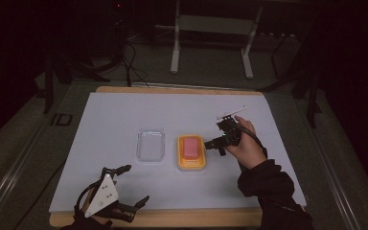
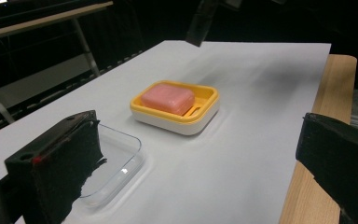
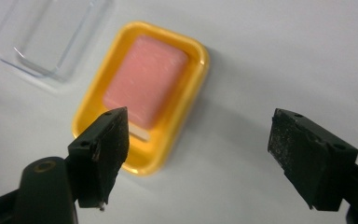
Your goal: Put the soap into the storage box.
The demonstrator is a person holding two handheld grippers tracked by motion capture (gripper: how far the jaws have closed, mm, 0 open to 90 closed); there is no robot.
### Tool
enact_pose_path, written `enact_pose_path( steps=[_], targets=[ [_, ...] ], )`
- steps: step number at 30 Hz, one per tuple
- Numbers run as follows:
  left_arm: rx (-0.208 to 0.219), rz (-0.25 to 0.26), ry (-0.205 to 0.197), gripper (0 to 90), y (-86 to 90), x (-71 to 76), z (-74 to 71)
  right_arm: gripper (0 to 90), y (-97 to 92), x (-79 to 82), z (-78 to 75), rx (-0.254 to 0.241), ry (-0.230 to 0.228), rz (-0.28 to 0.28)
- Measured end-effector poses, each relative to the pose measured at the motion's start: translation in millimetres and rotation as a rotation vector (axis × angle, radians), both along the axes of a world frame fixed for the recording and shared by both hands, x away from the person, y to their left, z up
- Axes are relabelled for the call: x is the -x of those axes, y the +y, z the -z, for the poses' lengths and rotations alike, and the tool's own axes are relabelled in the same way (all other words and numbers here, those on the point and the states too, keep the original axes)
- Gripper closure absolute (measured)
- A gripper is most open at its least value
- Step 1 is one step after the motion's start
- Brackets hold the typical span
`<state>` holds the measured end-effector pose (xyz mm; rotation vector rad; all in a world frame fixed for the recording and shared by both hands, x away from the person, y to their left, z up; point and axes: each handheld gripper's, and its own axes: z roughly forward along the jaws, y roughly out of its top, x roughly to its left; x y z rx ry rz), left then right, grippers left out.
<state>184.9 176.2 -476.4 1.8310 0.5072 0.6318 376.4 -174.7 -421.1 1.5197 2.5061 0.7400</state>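
A pink bar of soap (image 1: 190, 147) lies in a yellow soap dish (image 1: 192, 166) at the middle of the white sheet. A clear plastic lid (image 1: 151, 144) rests just left of the dish. My right gripper (image 1: 215, 136) hovers at the dish's right side, jaws open and holding nothing. In the right gripper view the soap (image 3: 144, 81) and dish (image 3: 182, 121) lie below and ahead of the open right gripper (image 3: 198, 158). My left gripper (image 1: 135, 184) stands open near the front edge. The left gripper view looks across at the soap (image 2: 168, 98), the dish (image 2: 177, 122) and the lid (image 2: 121, 158).
The white sheet (image 1: 115, 115) covers a wooden board whose edge (image 1: 172, 218) shows at the front. A metal stand (image 1: 211, 28) and cables sit on the dark floor beyond the table.
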Motion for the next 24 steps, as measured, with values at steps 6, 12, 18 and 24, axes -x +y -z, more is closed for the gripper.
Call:
enact_pose_path(
  steps=[6,12,18,24],
  targets=[
    [0.001,-0.003,0.001,0.6,-0.3,-0.3,0.4,20.2,-20.9,11.8,3.8,-0.011,-0.015,0.014],
    [-0.002,-0.004,0.0,0.6,-0.9,-0.4,0.7,20.7,-39.1,24.6,11.0,-0.015,-0.029,0.033],
    [-0.006,-0.005,0.002,0.6,-1.1,-1.0,1.0,20.6,-56.3,39.1,21.7,-0.031,-0.042,0.049],
    [-0.01,-0.005,0.001,0.6,-1.1,-1.2,1.2,21.3,-69.1,52.8,34.0,-0.041,-0.043,0.061]
  ],
)
